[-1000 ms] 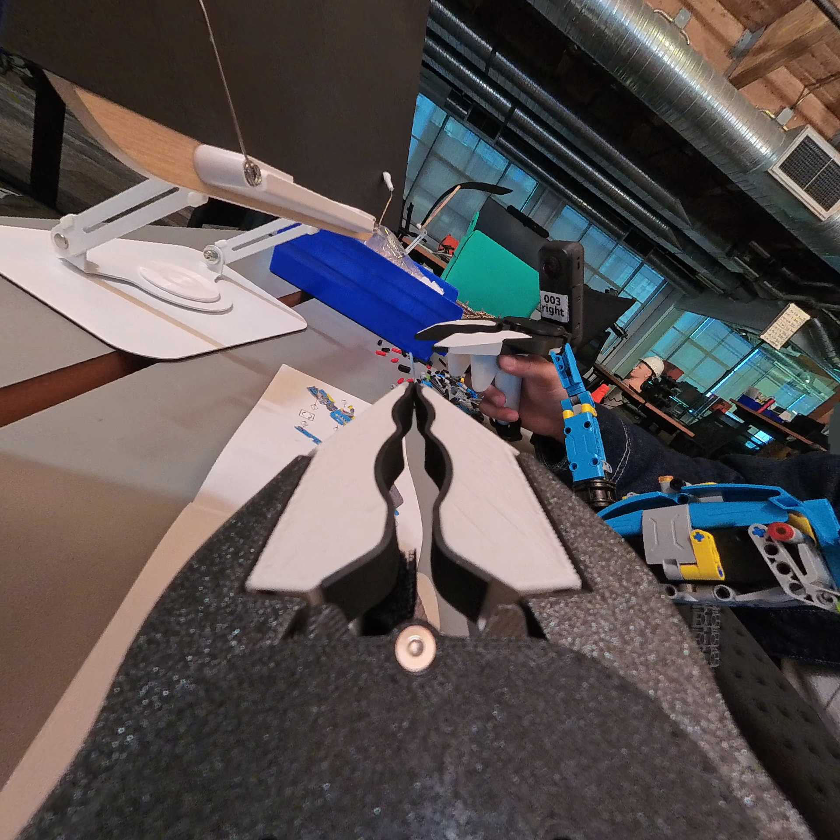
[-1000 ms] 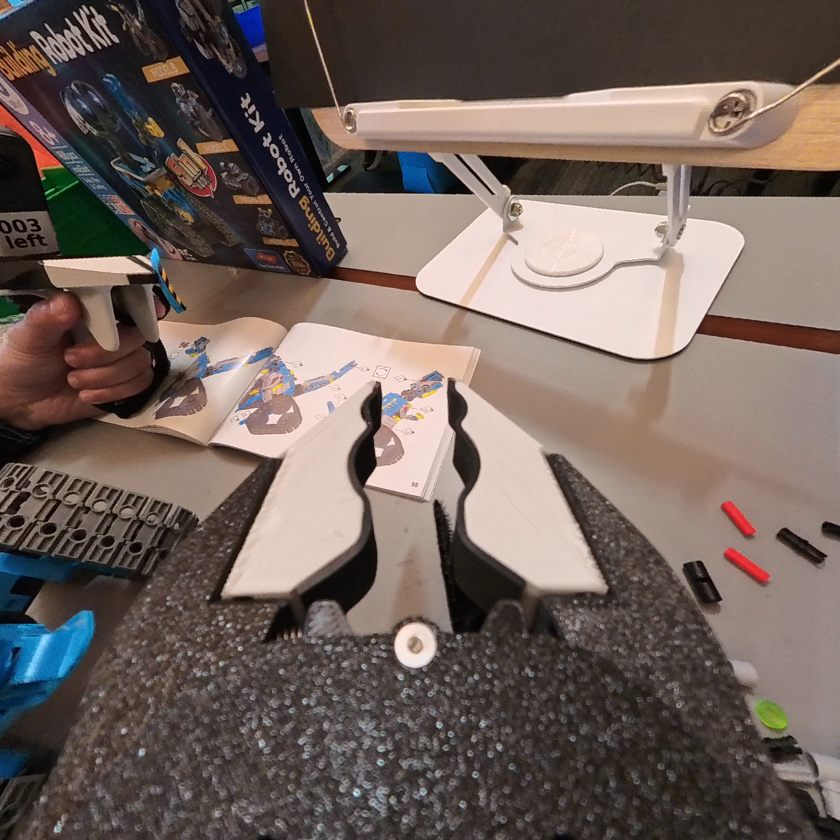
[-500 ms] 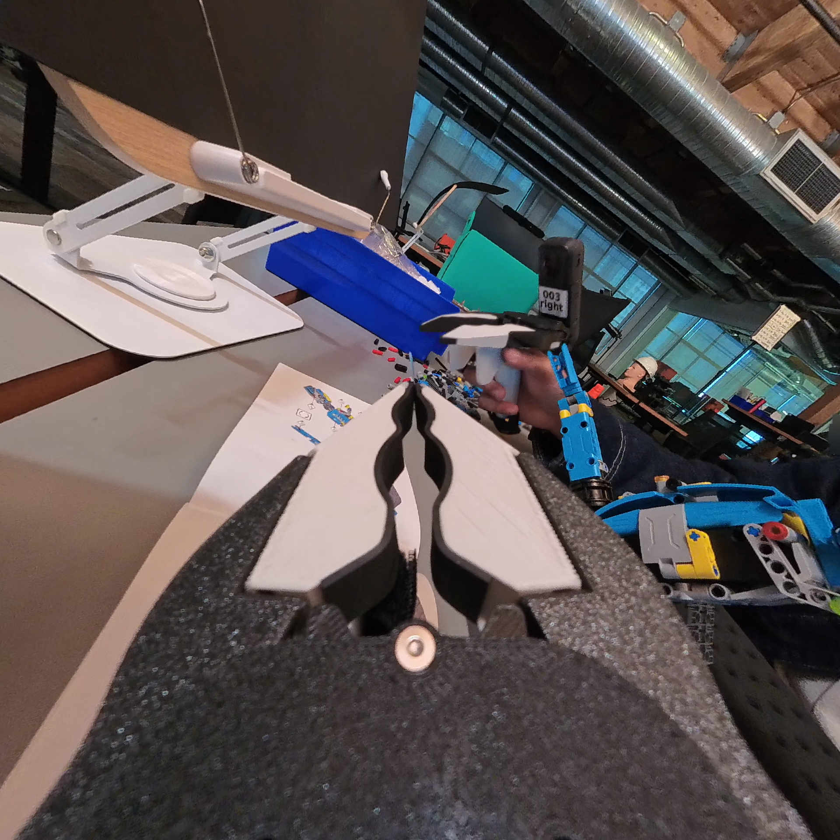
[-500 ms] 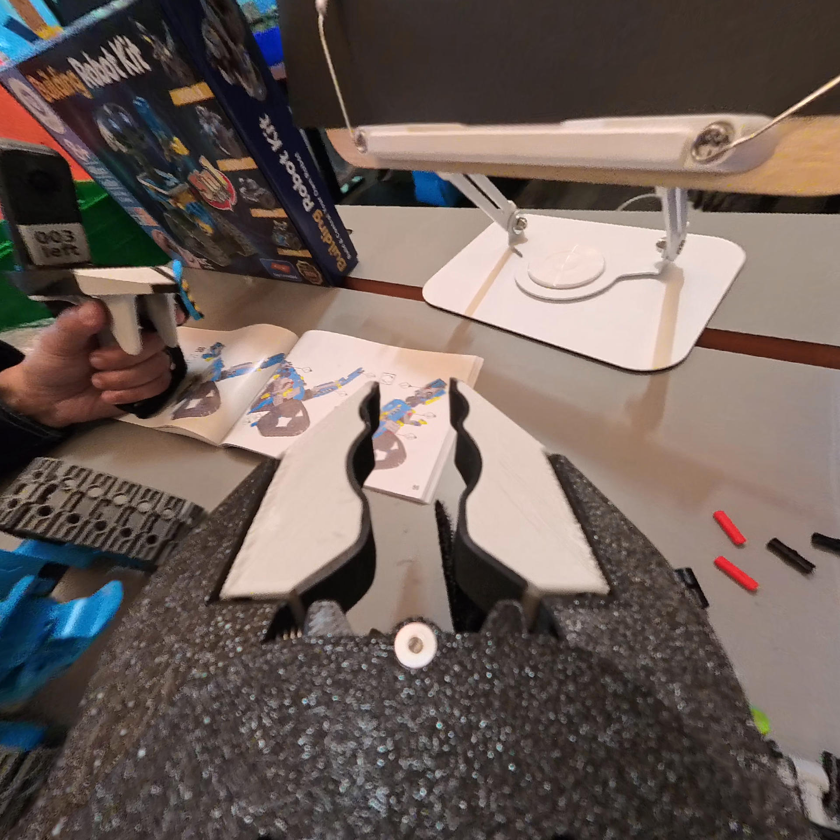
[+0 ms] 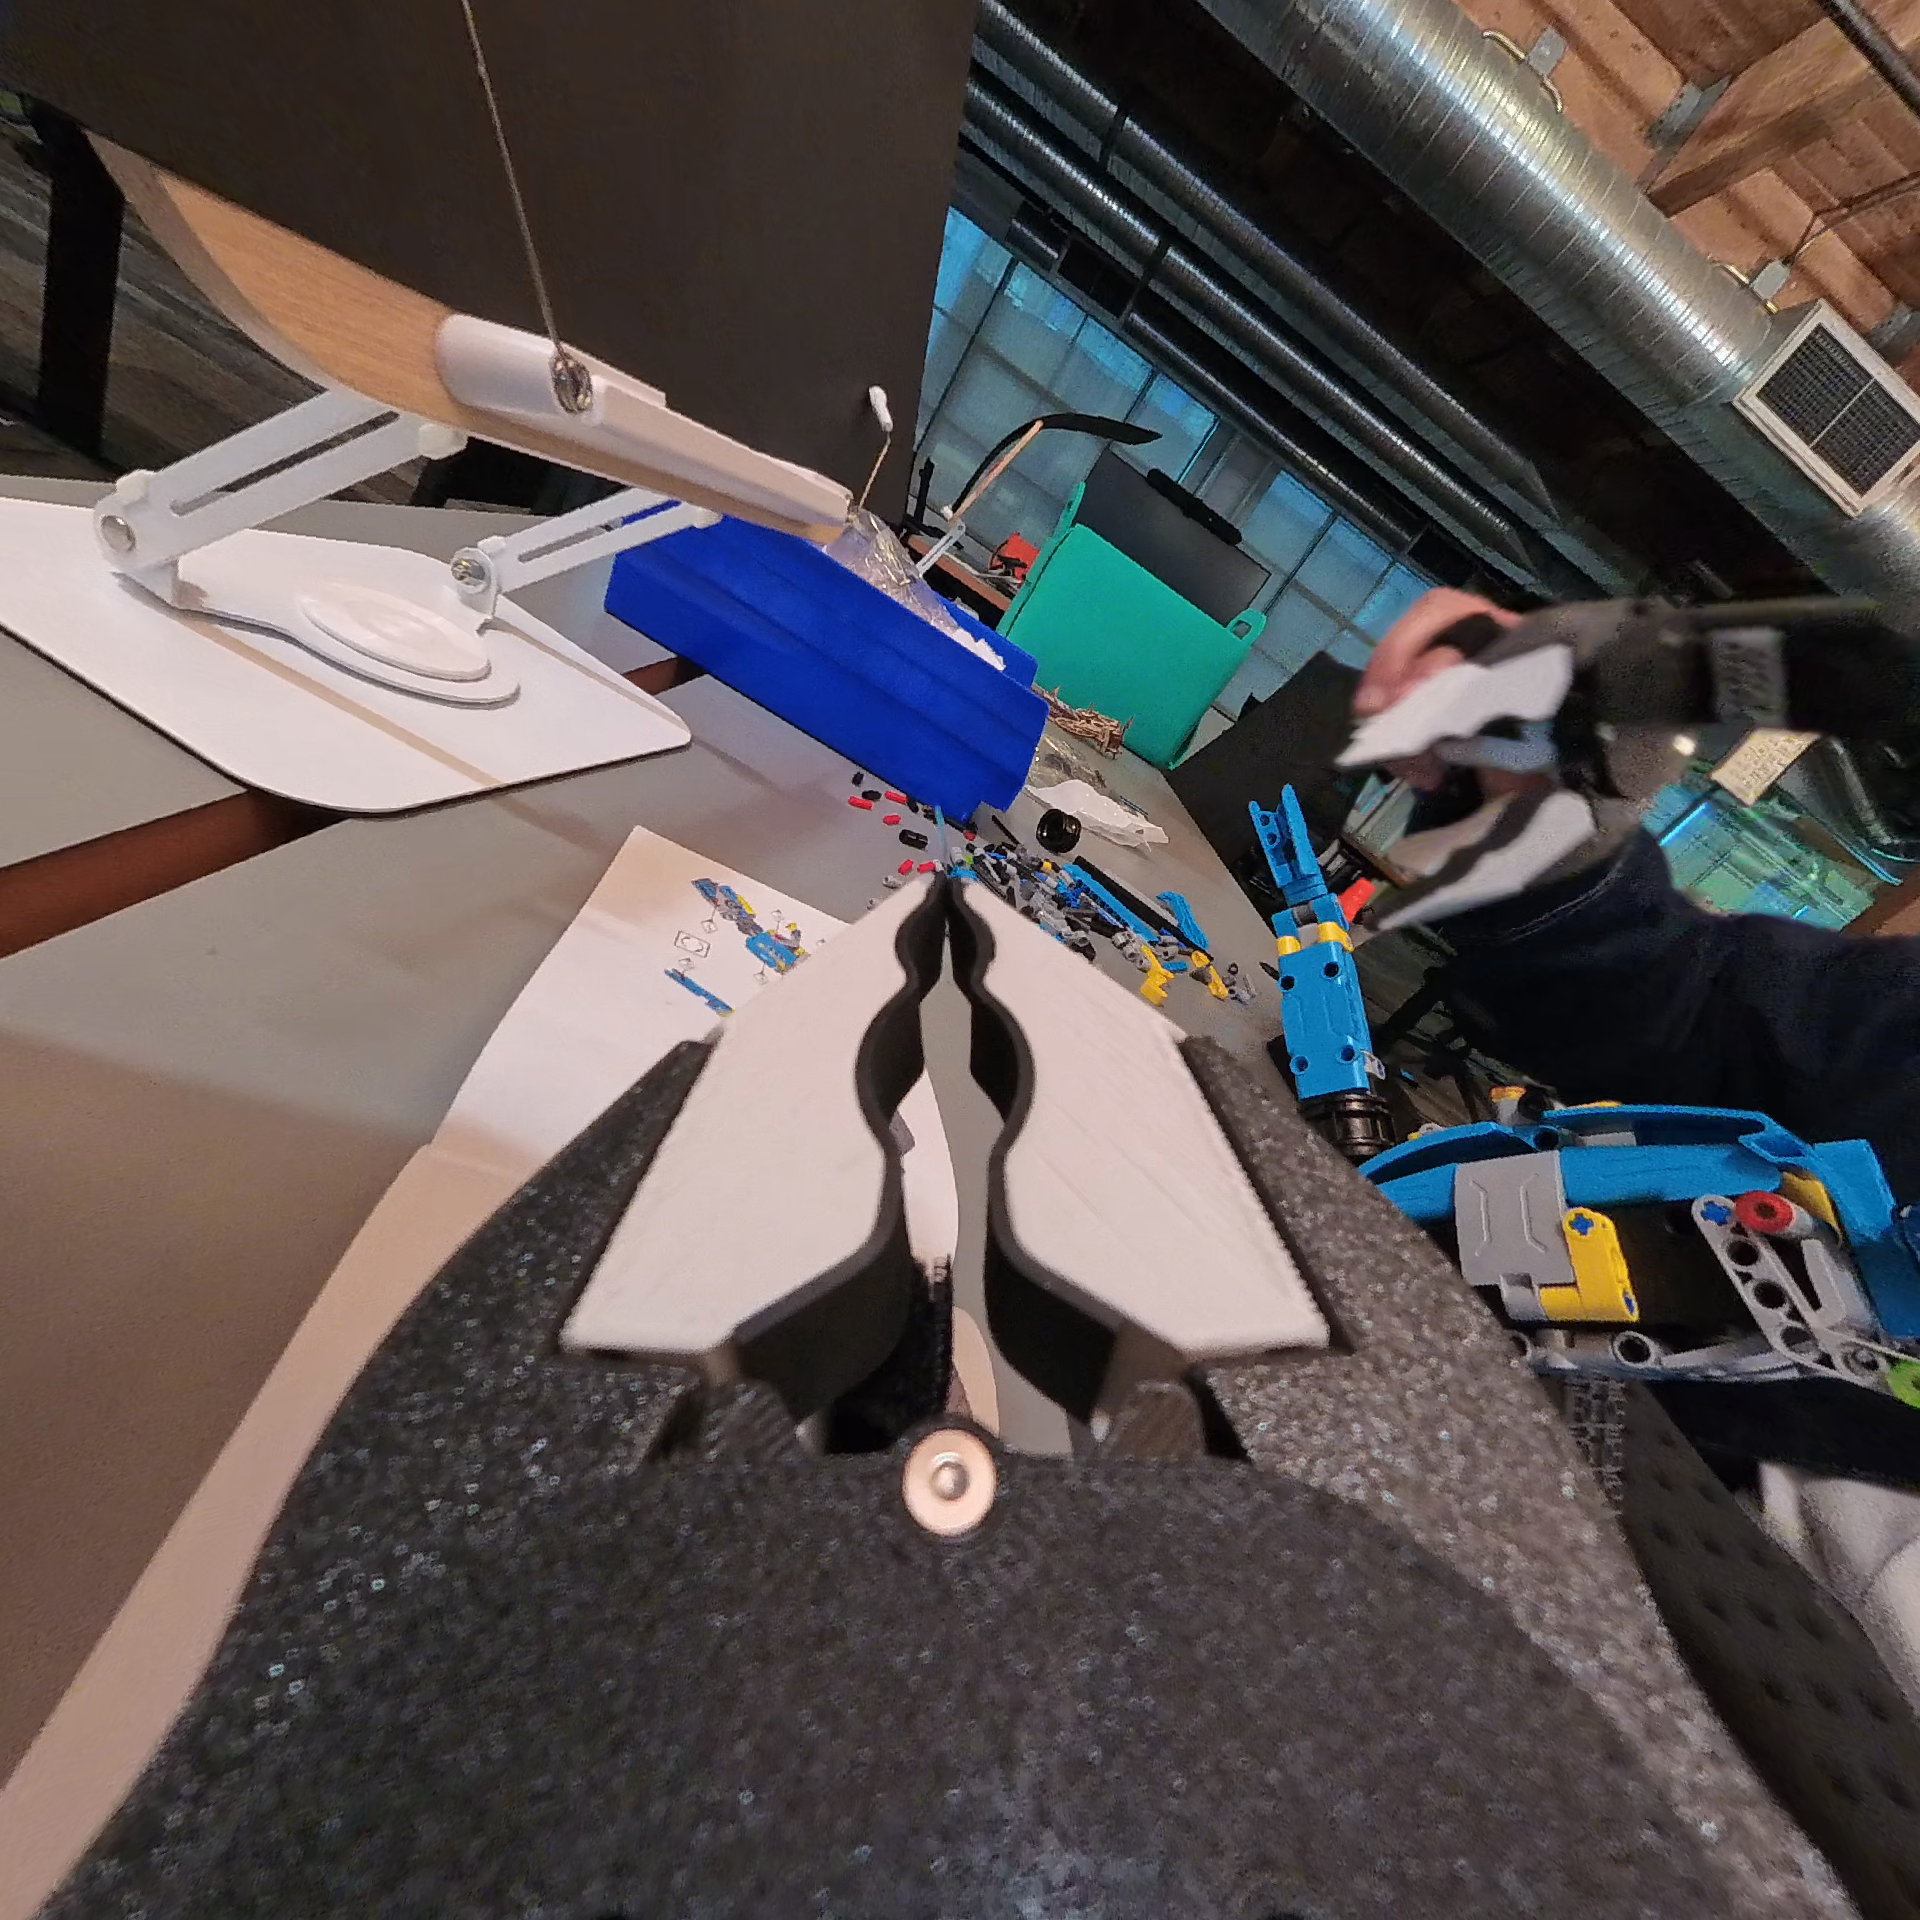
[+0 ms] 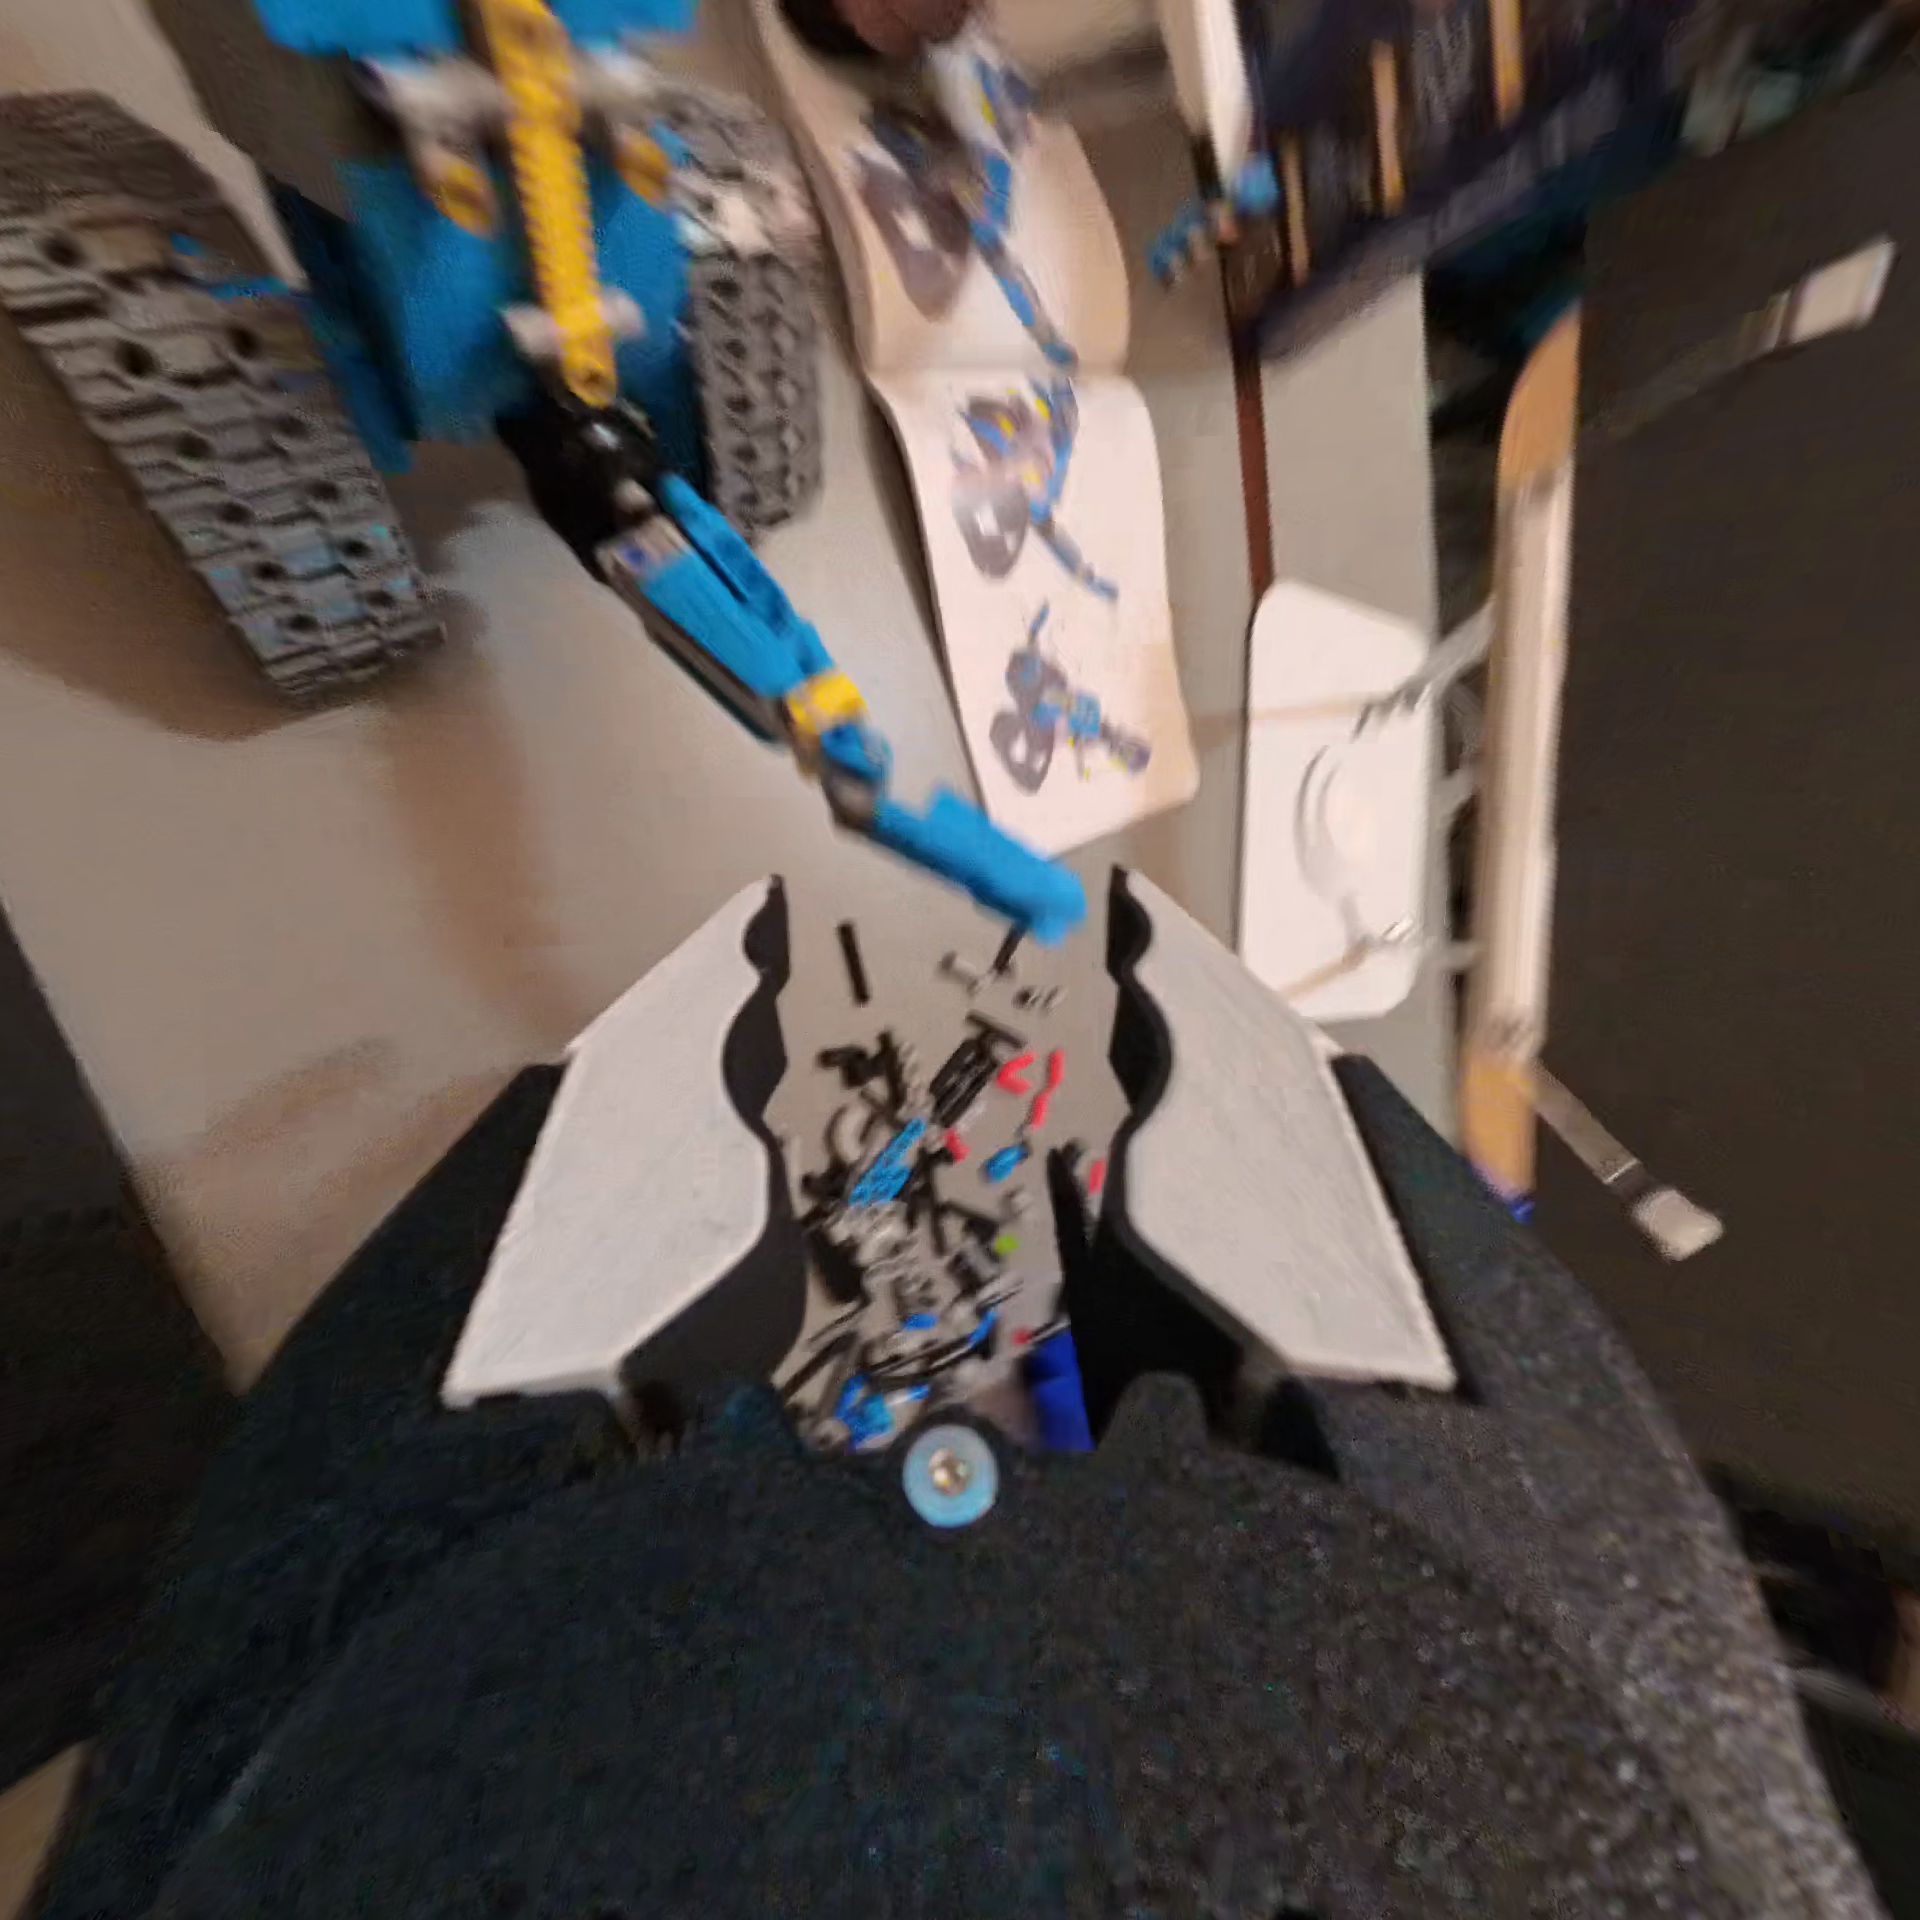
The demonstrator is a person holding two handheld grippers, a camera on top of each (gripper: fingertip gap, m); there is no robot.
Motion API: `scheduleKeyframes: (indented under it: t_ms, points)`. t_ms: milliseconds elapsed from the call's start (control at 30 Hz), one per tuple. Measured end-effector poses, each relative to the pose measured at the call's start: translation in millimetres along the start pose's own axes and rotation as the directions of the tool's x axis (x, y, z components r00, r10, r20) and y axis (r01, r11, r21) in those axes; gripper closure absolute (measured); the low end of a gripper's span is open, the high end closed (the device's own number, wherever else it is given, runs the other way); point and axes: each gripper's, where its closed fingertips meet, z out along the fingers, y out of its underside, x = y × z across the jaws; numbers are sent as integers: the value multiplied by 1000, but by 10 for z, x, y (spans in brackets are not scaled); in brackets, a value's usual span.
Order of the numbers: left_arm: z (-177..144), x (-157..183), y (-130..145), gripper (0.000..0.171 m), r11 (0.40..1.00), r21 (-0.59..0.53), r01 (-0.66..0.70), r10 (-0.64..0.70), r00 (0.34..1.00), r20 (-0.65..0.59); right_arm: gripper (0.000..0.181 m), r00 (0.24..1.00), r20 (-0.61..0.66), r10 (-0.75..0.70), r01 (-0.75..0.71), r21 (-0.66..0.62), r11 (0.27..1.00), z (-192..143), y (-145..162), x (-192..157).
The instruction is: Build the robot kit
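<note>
Bright daylight — right view perhaps motion-blurred

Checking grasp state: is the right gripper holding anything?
No. The right gripper is wide open above the scattered small parts on the table, with nothing between its fingers.

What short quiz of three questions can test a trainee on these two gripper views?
1. True or false: the left gripper is shut and holds nothing.
2. The right gripper hangs open over: A) loose small parts B) a cup C) a keyboard.
3. Fill in: the open booklet lies on the table under the ___ gripper.

Key: 1 true; 2 A; 3 left.
</note>
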Motion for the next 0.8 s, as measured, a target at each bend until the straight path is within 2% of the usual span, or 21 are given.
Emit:
scheduleKeyframes:
  t_ms: [33,100,233,300,400,533,600,733,800]
  points:
    - [2,1,3,171,1000,-2,-1,1,1000,-1,119,993,-15,-113,113,-16,993,47,-166,-62]
    - [7,10,12,171,1000,-8,-6,6,1000,-2,116,959,57,-276,280,-60,958,221,-356,-274]
    - [15,20,25,171,1000,-17,-9,9,1000,-8,121,888,280,-365,419,-161,894,522,-366,-485]
    - [11,18,21,171,1000,-14,-2,2,1000,-12,136,861,405,-309,414,-203,888,546,-310,-542]
    - [6,21,18,171,1000,-13,2,-2,1000,-18,157,834,495,-243,404,-249,880,568,-214,-513]
    - [7,29,24,171,1000,-17,3,-3,1000,-24,159,792,590,-160,383,-275,882,552,-192,-535]
    - [8,30,26,171,1000,-18,4,-4,1000,-26,159,752,656,-62,345,-311,885,517,-190,-568]
    - [9,33,30,171,1000,-21,3,-4,1000,-29,159,585,771,251,213,-445,870,419,-196,-633]
    - [12,35,33,171,1000,-24,4,-5,1000,-31,160,459,789,408,155,-523,838,370,-211,-667]
